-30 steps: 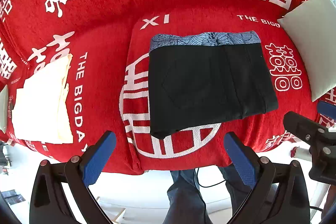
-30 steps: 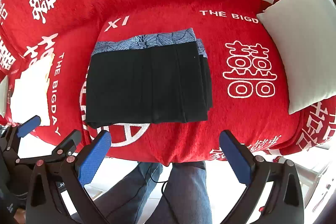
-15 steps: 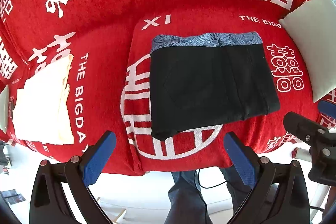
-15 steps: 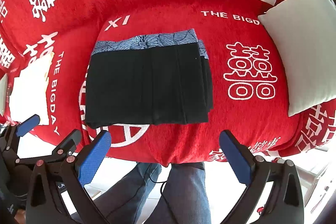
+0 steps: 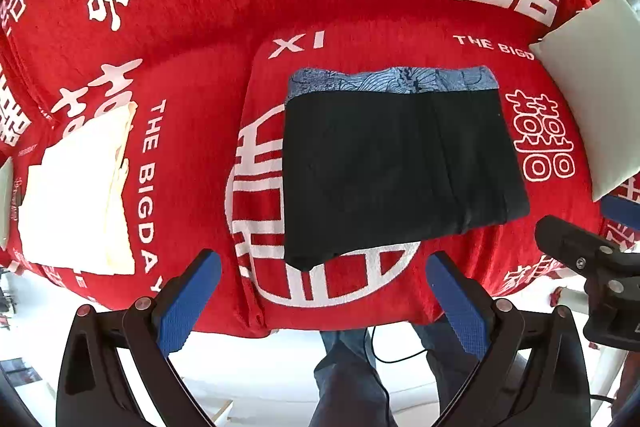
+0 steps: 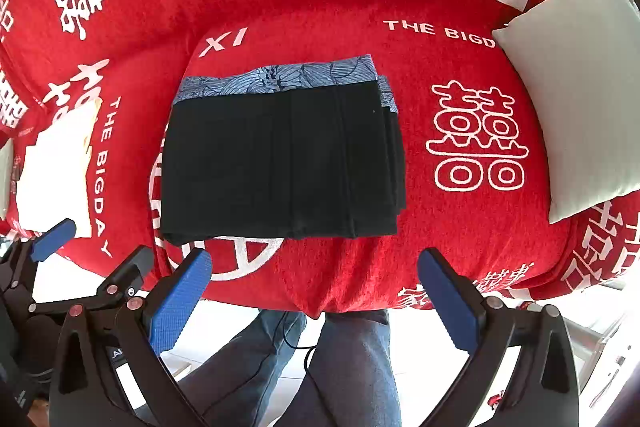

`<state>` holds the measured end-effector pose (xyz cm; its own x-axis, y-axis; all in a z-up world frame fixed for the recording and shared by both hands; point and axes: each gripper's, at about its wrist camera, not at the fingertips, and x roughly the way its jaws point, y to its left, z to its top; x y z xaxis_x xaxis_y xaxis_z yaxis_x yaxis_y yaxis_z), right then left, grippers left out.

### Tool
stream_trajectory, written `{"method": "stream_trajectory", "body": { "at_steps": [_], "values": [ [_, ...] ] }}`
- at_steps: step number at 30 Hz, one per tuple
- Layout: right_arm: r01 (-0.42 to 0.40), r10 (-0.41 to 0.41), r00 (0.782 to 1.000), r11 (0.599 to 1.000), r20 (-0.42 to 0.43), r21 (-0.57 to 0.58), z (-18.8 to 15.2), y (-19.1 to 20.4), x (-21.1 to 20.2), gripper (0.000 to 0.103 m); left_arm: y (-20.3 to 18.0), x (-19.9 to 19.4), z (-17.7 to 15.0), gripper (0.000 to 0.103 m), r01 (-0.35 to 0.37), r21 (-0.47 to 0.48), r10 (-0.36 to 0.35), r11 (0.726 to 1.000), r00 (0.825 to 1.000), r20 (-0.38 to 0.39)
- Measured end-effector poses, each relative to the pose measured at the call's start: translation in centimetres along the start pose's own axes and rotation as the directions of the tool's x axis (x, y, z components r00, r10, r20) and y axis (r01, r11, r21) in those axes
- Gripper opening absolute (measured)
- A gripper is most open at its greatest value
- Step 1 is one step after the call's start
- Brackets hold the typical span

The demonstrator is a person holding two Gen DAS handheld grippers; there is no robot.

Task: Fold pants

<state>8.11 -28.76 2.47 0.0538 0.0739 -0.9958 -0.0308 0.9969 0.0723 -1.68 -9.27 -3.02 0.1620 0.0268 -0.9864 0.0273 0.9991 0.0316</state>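
The black pants lie folded in a flat rectangle on the red sofa seat, with a blue-grey patterned waistband along the far edge. They also show in the right wrist view. My left gripper is open and empty, held off the front edge of the seat, below the pants' near edge. My right gripper is open and empty, also in front of the seat, near the pants' near right corner. Neither touches the pants.
A red cover with white characters drapes the sofa. A folded cream cloth lies on the left. A pale cushion leans at the right. The person's jeans-clad legs stand below the seat's front edge.
Both grippers have barely drifted; the view shifted very slightly. The pants lie unmoved.
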Motion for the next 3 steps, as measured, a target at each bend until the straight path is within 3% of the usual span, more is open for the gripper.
{"method": "stream_trajectory", "body": {
  "at_steps": [3],
  "values": [
    [0.000,0.000,1.000,1.000,-0.001,-0.004,0.05,-0.05,0.06,0.103,-0.06,0.01,-0.02,0.103,0.002,0.001,-0.002,1.000,1.000,-0.002]
  ]
}}
